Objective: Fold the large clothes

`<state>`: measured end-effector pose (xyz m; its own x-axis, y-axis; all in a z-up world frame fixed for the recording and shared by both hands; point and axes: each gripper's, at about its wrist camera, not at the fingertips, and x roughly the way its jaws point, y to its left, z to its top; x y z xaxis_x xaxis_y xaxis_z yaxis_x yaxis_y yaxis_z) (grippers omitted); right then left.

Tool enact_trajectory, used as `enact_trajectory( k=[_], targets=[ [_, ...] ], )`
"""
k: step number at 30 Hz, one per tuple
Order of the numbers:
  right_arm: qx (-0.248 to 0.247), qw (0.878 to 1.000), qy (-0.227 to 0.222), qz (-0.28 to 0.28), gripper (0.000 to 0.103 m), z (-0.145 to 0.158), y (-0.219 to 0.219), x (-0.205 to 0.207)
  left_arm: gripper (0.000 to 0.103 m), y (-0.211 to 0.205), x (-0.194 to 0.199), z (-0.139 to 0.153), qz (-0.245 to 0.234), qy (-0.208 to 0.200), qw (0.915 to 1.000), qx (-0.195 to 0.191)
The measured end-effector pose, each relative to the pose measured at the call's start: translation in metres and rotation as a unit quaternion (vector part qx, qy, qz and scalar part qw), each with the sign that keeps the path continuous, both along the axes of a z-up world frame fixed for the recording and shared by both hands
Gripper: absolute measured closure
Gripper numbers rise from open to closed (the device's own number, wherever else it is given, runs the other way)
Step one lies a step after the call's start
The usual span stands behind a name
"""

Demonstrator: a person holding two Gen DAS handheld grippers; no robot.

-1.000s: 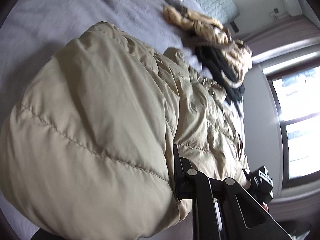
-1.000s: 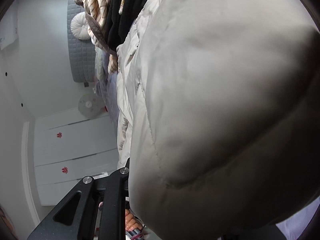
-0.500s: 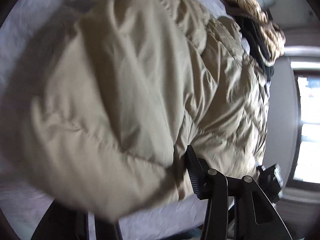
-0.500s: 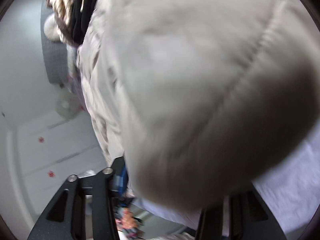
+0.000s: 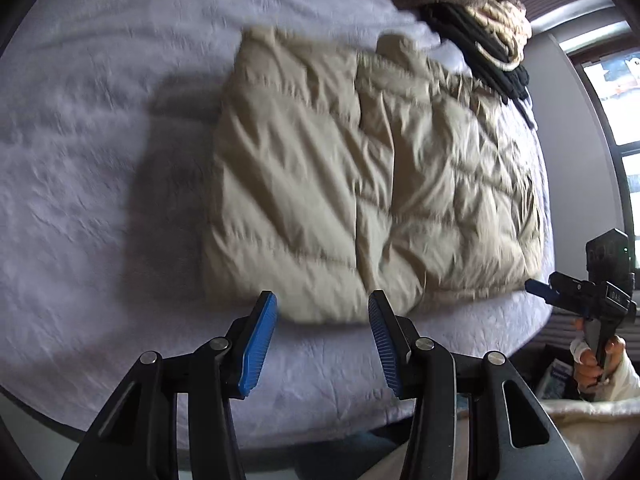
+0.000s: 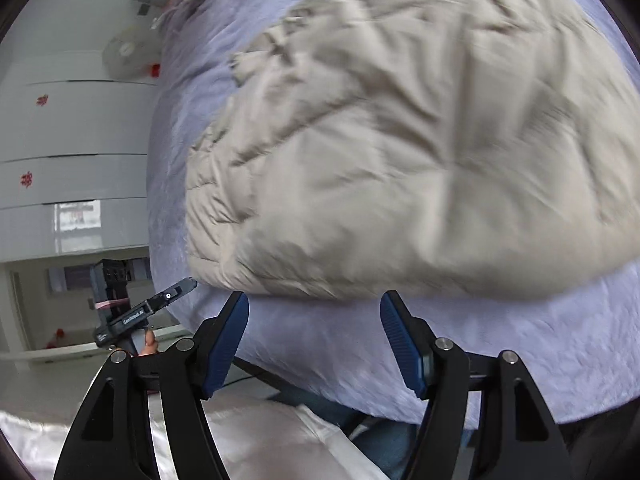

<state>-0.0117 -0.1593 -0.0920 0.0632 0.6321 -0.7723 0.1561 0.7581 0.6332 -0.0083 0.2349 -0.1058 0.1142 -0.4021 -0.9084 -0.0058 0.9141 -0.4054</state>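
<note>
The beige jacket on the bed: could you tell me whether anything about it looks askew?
Nothing stands out: the beige jacket lies folded on the bed, both tongs open and clear of it.

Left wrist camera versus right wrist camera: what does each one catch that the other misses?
Only the left wrist view shows the heap of black and tan braided clothes beyond the jacket and the window.

Only the right wrist view shows the white cabinet doors with red decorations and a round fan.

Both show the beige puffer jacket folded on the lavender bedspread, with each hand-held gripper, left and right, open and empty.
</note>
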Motion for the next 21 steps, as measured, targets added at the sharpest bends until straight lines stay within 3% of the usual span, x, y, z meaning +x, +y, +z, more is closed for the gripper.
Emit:
enact_trajectory(
  k=[2,4,5,6,15,17,18,20,21],
  targets=[
    [-0.022,1.000,-0.008,0.017,0.019,-0.004,0.003,-0.009,0.054,-0.001,0.007,0.008,0.008,-0.012,0.9999,0.001],
    [-0.041,0.998,-0.018,0.035,0.017,0.003,0.021,-0.001,0.048,-0.002,0.012,0.016,0.013,-0.023,0.9996,0.002],
    [-0.046,0.998,-0.021,0.043,0.017,0.007,0.022,-0.006,0.027,0.002,0.011,0.019,0.014,-0.028,0.9995,0.007],
    [-0.056,0.997,-0.023,0.050,0.017,0.007,0.029,-0.004,0.016,0.001,0.013,0.022,0.015,-0.039,0.9990,0.016],
    [-0.121,0.991,-0.027,0.059,0.017,0.013,0.062,0.004,0.016,-0.020,0.032,0.004,0.022,-0.040,0.9974,0.055],
    [-0.133,0.989,-0.027,0.052,0.006,0.008,0.072,0.007,0.016,-0.020,0.034,0.001,0.020,-0.042,0.9967,0.065],
    [-0.136,0.989,-0.030,0.046,0.000,0.009,0.073,0.007,0.014,-0.019,0.035,-0.001,0.019,-0.042,0.9965,0.069],
    [-0.146,0.988,-0.033,0.040,0.000,0.006,0.077,0.007,0.000,-0.018,0.038,-0.004,0.017,-0.041,0.9961,0.076],
    [-0.152,0.987,-0.033,0.038,0.000,0.006,0.078,0.007,0.000,-0.017,0.039,-0.004,0.015,-0.043,0.9960,0.077]
  ],
)
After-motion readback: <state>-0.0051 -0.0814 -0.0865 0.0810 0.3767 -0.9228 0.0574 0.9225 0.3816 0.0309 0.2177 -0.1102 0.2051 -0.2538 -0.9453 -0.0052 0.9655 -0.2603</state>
